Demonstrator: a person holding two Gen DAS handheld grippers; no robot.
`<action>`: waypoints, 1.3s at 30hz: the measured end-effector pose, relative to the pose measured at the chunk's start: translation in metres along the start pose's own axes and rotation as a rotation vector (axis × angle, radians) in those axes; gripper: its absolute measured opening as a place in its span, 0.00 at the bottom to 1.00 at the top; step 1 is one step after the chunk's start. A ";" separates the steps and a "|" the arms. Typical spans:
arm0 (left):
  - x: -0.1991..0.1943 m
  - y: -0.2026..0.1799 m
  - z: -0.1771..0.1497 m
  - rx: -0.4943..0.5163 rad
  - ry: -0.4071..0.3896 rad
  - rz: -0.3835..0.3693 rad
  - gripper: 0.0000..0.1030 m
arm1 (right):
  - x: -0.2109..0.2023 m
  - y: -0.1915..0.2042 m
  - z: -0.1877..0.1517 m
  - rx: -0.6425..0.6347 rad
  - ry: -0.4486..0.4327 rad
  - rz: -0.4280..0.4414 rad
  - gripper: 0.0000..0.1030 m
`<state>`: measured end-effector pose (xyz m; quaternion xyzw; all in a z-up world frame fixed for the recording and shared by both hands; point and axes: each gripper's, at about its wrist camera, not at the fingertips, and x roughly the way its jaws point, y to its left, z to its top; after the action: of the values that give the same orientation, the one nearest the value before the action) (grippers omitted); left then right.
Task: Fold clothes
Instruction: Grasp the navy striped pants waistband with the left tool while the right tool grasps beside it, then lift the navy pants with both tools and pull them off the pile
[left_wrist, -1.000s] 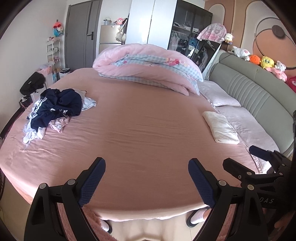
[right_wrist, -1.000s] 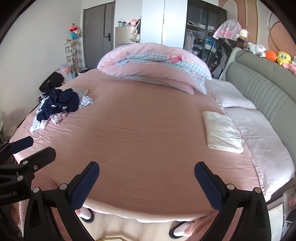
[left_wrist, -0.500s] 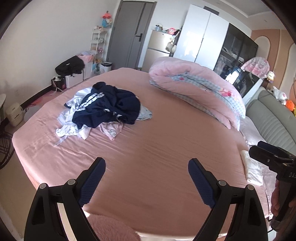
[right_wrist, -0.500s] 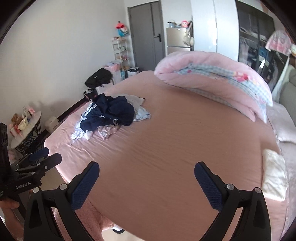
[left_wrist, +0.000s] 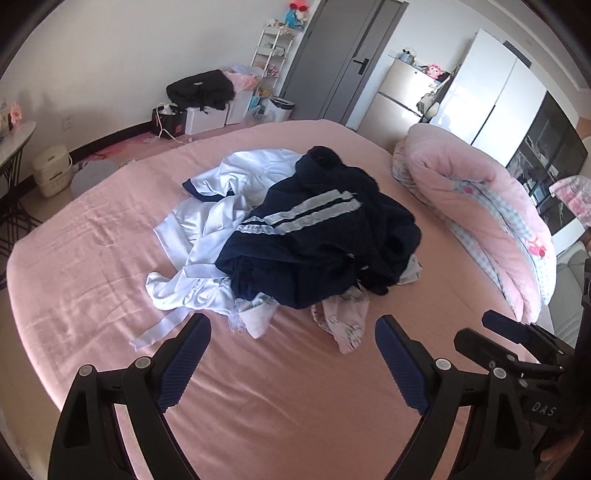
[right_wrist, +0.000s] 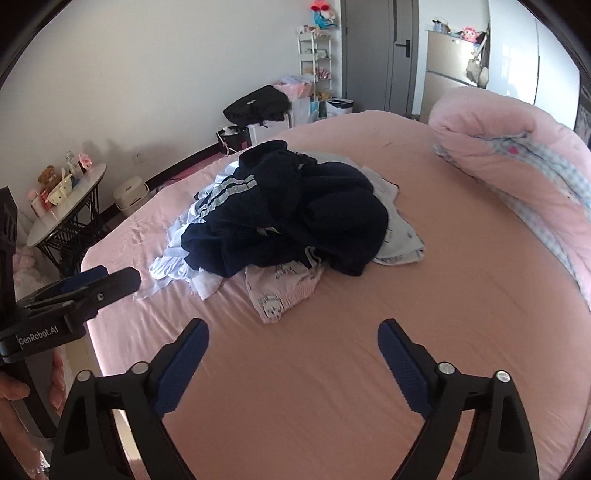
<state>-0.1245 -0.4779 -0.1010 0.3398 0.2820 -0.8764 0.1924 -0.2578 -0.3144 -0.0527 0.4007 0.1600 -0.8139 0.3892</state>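
Clothes pile (left_wrist: 295, 236) on bed (left_wrist: 295, 398), rolled duvet (left_wrist: 480, 214) to its right

Open stretch of smooth pink bedsheet (right_wrist: 369, 332) ahead, unobstructed up to the heaped pile of navy, white and pink clothes (left_wrist: 295, 240). Blocked rightward by the rolled pink quilt (left_wrist: 480, 206); possibly passable between.

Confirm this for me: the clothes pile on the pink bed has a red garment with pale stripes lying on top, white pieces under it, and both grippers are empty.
Not quite: the striped garment on top of the clothes pile is dark navy, not red, as the left wrist view shows. The rest holds: white pieces lie under it on the pink bed, and the left gripper and the right gripper, whose jaws are closing, hold nothing.
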 end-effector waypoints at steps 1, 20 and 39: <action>0.013 0.008 0.005 -0.016 0.011 -0.009 0.84 | 0.016 0.002 0.010 -0.001 0.004 -0.010 0.67; 0.088 -0.003 0.021 0.097 0.076 -0.086 0.16 | 0.129 0.004 0.050 0.007 0.084 0.221 0.10; -0.051 -0.124 -0.083 0.237 0.165 -0.239 0.16 | -0.065 -0.025 -0.042 0.037 0.024 0.363 0.05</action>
<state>-0.1143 -0.3237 -0.0702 0.3949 0.2302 -0.8892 0.0219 -0.2303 -0.2412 -0.0303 0.4396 0.0750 -0.7283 0.5202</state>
